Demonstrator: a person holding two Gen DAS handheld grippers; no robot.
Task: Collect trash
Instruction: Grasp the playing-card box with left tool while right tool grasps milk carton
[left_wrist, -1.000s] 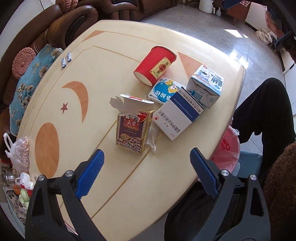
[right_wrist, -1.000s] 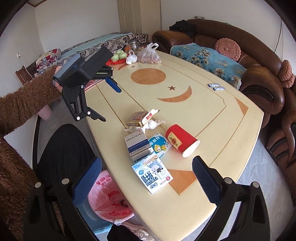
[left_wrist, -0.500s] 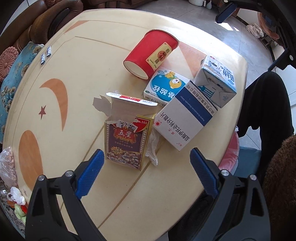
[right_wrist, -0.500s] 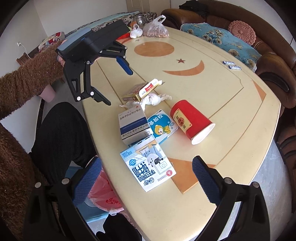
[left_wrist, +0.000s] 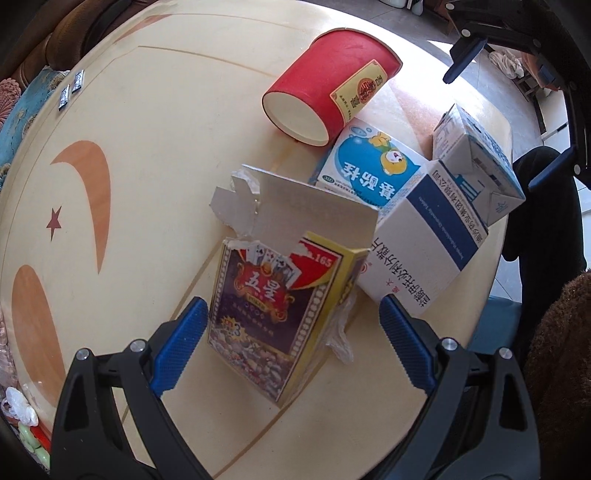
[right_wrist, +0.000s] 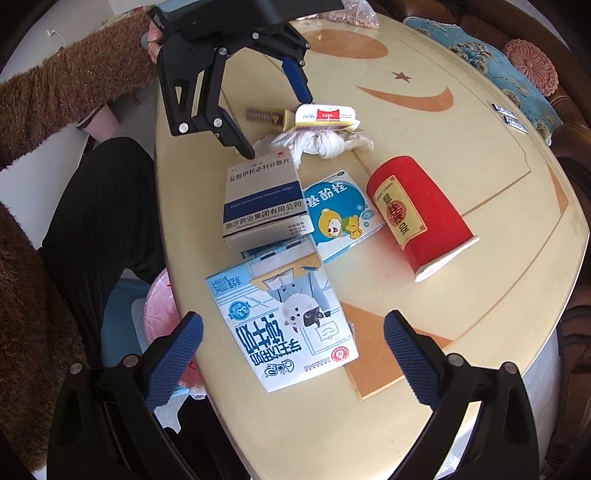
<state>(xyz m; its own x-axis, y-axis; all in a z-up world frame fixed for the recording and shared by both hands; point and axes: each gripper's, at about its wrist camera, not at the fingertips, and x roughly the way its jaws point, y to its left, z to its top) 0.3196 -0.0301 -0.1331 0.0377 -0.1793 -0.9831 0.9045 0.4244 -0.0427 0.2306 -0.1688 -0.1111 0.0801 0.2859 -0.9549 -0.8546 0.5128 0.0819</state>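
Observation:
A torn-open playing-card box lies on the cream table, between the open fingers of my left gripper, whose left pad is close to the box's edge. A crumpled tissue sits beside it. Behind lie a white-and-blue medicine box, a cartoon medicine box and a red paper cup on its side. In the right wrist view my open right gripper straddles a flattened milk carton from above. The left gripper shows there over the card box.
A bin lined with a pink bag stands below the table's near edge, by the person's dark-clothed legs. Two small sachets lie near the far rim. A brown sofa with cushions runs behind the table.
Both grippers have come down closer to the table. The left one closed in around the card box, the right one over the milk carton. Both stay open.

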